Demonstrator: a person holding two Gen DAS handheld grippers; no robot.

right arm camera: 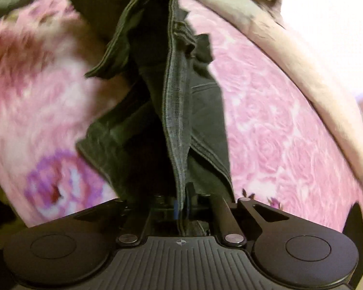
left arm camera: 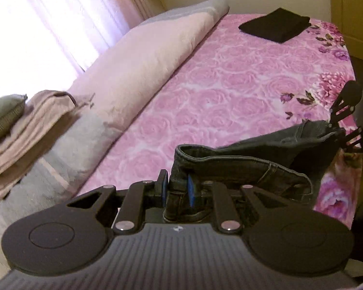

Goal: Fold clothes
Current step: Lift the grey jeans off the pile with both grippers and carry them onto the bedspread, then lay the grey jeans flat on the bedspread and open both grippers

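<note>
Above the bed, each claw, left and right, pinches the jeans; heavy denim could slip free.

A bed under a pink rose-print cover carries everything. At its far corner lies a folded black garment; along the window side runs a rolled pale quilt (grey at its ends), with beige folded cloth beside it.
</note>
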